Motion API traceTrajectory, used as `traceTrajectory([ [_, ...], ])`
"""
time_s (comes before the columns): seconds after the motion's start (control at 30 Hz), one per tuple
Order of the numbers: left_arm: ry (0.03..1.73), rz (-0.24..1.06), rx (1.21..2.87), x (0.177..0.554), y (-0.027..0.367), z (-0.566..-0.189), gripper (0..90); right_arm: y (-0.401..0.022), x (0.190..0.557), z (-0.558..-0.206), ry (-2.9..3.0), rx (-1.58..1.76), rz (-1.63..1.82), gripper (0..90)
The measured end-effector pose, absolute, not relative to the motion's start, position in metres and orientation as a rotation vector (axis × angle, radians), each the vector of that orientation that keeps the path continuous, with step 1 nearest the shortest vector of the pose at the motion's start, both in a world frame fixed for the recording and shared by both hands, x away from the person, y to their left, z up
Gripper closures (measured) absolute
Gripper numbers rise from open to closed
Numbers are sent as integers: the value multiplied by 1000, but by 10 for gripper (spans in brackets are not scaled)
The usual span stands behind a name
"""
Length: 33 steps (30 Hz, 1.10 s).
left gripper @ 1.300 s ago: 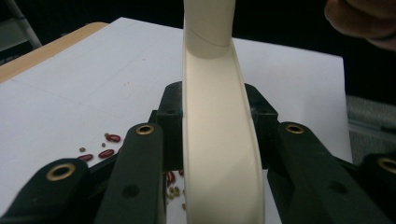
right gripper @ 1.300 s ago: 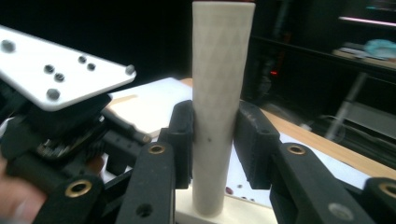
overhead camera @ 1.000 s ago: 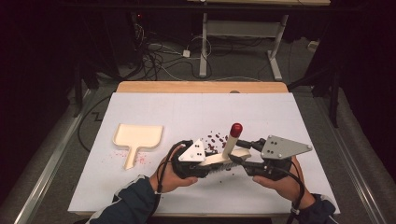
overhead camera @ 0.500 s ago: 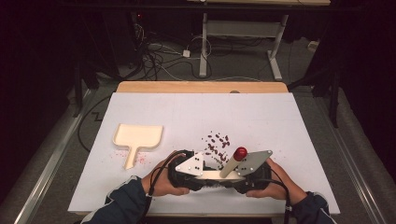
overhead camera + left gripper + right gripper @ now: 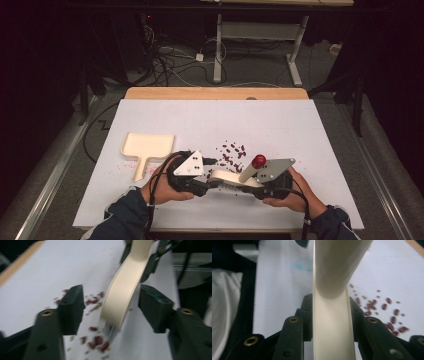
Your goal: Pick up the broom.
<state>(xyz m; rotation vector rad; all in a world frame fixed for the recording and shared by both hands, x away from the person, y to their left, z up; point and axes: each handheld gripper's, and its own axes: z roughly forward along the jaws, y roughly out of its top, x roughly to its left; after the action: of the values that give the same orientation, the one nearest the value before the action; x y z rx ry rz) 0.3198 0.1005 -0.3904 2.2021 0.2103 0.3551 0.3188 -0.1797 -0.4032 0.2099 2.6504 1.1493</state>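
Near the white surface's (image 5: pixel 165 115) front edge, the right claw (image 5: pixel 331 322) has just closed on the cream plastic brush (image 5: pixel 227 177); the left claw (image 5: pixel 111 310) has just spread open, releasing it by scattered red beans (image 5: pixel 232 152)

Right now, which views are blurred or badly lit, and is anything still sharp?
High view: table evenly lit, surroundings dark, red beans small but distinct. Left gripper view: motion blur smears the brush, its bristle end and the beans. Right gripper view: brush handle close and soft, beans beyond slightly blurred.
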Motion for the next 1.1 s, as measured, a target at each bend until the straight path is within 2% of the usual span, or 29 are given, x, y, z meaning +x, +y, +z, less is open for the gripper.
traceTrajectory([
  [0.07,260,406,2183,320,111,-389,313,-181,320,-403,2639,228,1152,673],
  [0.1,286,443,2175,319,116,-389,266,-186,323,-401,2613,267,1142,672],
  [0.2,338,536,2159,315,134,-391,227,-193,327,-399,2580,323,1146,672],
  [0.47,520,667,2136,306,183,-407,193,-207,336,-393,2507,437,1170,672],
  [0.63,632,698,2113,304,211,-420,193,-218,343,-391,2450,521,1138,672],
  [1.1,710,650,2174,287,228,-446,193,-243,364,-389,2322,694,1098,673],
])
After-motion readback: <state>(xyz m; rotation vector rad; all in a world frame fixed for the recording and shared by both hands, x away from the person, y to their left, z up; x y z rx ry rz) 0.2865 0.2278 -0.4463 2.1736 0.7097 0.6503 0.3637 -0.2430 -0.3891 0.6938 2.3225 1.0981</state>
